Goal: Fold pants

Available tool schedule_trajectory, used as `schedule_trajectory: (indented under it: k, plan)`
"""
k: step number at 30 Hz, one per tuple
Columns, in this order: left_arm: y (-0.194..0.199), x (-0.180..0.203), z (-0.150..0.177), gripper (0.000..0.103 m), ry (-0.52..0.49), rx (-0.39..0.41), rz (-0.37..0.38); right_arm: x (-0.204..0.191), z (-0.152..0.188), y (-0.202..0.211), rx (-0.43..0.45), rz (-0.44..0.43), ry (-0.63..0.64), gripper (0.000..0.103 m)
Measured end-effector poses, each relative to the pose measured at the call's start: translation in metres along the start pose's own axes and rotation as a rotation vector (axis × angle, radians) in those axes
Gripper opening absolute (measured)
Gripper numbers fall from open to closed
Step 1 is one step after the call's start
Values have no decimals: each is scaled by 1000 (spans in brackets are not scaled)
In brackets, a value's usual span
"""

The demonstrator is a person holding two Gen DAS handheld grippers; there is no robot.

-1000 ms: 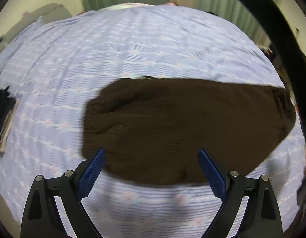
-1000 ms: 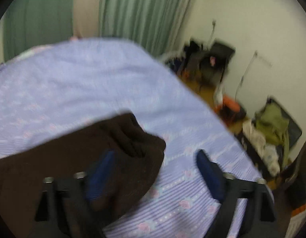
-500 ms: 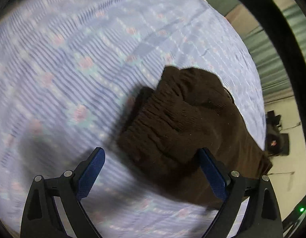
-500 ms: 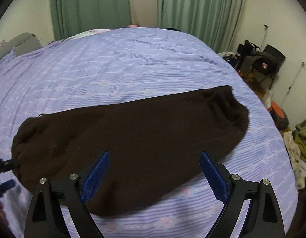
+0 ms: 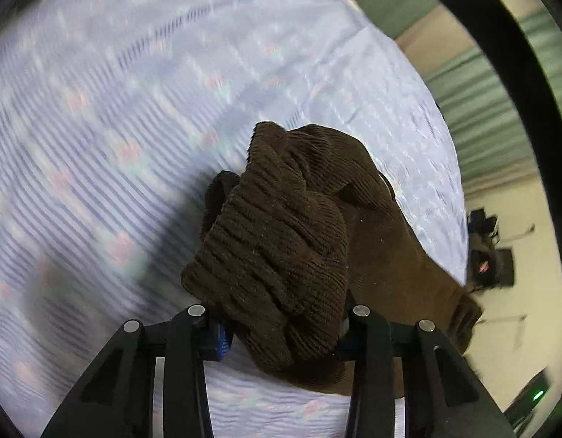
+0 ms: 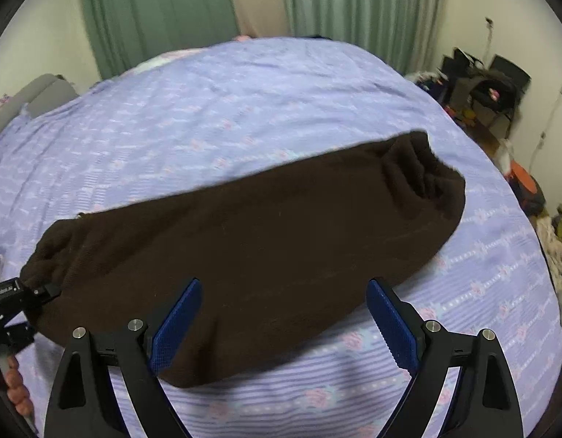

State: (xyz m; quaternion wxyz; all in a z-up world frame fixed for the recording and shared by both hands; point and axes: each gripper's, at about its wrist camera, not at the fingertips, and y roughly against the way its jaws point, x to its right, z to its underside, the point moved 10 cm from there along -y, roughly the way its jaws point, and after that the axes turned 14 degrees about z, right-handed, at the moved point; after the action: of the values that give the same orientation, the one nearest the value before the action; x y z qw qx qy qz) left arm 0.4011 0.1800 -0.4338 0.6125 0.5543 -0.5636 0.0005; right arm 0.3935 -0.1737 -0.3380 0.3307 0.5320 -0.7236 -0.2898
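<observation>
Since half a second ago the left gripper [image 5: 281, 328] has closed: its fingers, then spread wide either side of the ribbed end of the pants [image 6: 244, 226], now sit narrow and pinch a thick bunch of that brown knit at lower centre of the left wrist view. Right gripper [image 6: 281, 314] hovers much as before, blue pads wide apart and empty, low in its frame over the near edge of the garment. Pants lie stretched across the middle of the right view on the striped lilac bedspread [image 6: 244, 109], gathered cuff end toward the upper right, the other end at far left where the left tool bites it. Judged step: one end seized, fold-over not yet begun. Risks from here: the grip takes a wad, not a flat edge, so layers could slide out unevenly when lifted and the fold would land skewed. Only one corner of that end appears held; the free side may sag and drag on the bedspread, rucking it. Bulky knit may creep from the pads under its own weight. If the right tool stays idle, the far end could trail along instead of staying put.
</observation>
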Motion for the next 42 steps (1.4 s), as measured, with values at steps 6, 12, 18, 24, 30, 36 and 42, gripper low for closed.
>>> schedule_trajectory:
  k: [6, 12, 18, 24, 30, 36, 42]
  plan:
    - [14, -29, -8, 46, -68, -8, -114, -22, -18, 38, 181, 41, 101, 92]
    - [39, 3, 3, 83, -322, -23, -359, 6, -35, 41, 224, 83, 60, 92]
    - [49, 111, 40, 96, -688, 4, -302, 89, -70, 23, 277, 154, -118, 102]
    - [-11, 181, 72, 94, -712, -49, -116, 137, -95, -56, 157, 40, -351, 102]
    - [-37, 219, 88, 94, -754, -91, -46, 140, -71, -115, 2, -103, -500, 101]
    - [-46, 217, 93, 94, -802, -118, -85, 146, -52, -147, -46, -121, -576, 95]
    - [-54, 218, 104, 92, -809, -150, -89, 146, -18, -179, -148, -168, -662, 88]
